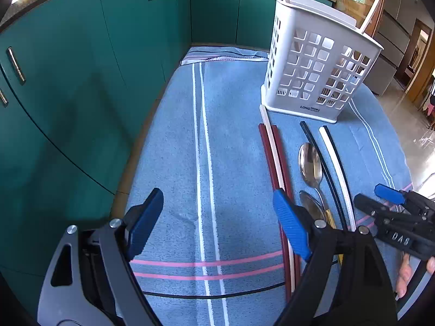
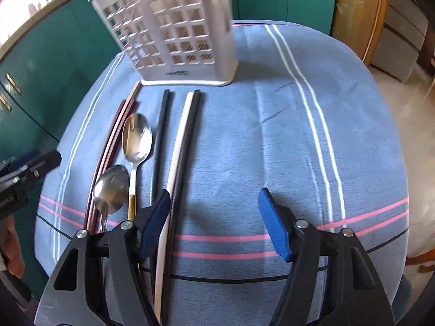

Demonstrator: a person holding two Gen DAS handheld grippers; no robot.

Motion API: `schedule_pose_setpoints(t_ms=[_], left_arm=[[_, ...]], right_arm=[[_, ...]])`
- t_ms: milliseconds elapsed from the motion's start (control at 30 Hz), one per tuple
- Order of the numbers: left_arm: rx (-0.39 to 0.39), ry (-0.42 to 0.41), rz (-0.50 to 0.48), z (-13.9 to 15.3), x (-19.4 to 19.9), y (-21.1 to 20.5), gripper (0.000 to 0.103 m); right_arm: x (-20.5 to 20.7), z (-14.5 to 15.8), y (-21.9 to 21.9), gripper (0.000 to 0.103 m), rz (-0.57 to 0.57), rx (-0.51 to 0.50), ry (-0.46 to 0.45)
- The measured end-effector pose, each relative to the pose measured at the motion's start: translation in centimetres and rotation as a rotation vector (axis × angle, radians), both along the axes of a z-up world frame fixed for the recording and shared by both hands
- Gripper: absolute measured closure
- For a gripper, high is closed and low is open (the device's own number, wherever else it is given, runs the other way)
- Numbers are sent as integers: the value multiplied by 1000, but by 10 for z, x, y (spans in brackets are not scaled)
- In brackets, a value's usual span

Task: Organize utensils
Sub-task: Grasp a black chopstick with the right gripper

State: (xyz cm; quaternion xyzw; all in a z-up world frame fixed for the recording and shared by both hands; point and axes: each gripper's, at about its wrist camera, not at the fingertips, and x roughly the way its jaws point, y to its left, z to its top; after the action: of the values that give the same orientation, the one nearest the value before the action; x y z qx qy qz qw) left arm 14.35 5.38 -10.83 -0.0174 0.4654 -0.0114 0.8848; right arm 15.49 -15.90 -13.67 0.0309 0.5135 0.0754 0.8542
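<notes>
A white slotted utensil holder [image 1: 318,65] stands at the far end of a blue striped cloth [image 1: 231,149]; two white chopsticks stick out of its top. It also shows in the right wrist view [image 2: 176,32]. In front of it lie dark red and white chopsticks [image 1: 274,157], two steel spoons [image 1: 310,163], a black chopstick [image 1: 323,168] and a white and black pair [image 1: 337,168]. In the right wrist view: spoons [image 2: 136,138], black chopstick [image 2: 161,135], white and black pair [image 2: 185,141]. My left gripper [image 1: 217,220] is open and empty above the cloth. My right gripper [image 2: 212,222] is open and empty, just right of the white and black pair.
Teal cabinet doors [image 1: 81,81] run along the left and far side of the table. The right gripper [image 1: 394,212] shows at the right edge of the left wrist view. A tiled floor [image 2: 407,108] lies to the right.
</notes>
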Motion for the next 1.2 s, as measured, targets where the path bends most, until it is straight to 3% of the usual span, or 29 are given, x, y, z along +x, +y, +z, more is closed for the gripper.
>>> schedule_pose_setpoints(t_ms=[467,567,633,800,967,1200], left_arm=[[-12,20,-7,-9,4,-7,21],[-13,25,-11,-11,3,-9,21],[-14,27,-16,-12,3,-10,21],[3,52,-63,-19,4,-23,23],[30,88,-98,-33,8,-40,46],[47,89,-120,-32,7,-48,49]], right_arm=[[8,-5,22,39,23,-145,-6],[10,-3,13,65,-17,-140,-11],[10,-1,-3,92,-67,-119,-2],[-2,1,-44,94,-161,-70,25],[-15,3,-62,93,-163,-3,52],[-25,1,-57,83,-157,-6,46]])
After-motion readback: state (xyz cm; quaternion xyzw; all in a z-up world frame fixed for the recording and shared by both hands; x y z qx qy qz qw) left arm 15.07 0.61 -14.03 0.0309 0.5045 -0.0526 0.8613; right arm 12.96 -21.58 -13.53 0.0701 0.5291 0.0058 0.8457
